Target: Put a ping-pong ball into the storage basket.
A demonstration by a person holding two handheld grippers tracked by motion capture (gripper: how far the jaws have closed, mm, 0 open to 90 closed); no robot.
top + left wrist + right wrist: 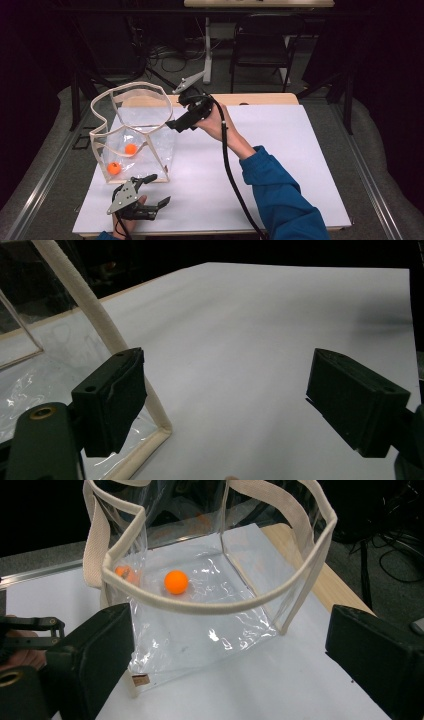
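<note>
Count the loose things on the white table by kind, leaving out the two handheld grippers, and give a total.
Orange balls: 2, both inside the bag
Clear bag with cream trim: 1
Total: 3

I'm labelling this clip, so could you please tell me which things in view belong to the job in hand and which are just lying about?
Job in hand:
clear bag
two orange balls inside it
right gripper, open
left gripper, open

Lying about:
black chair
floor cables
</note>
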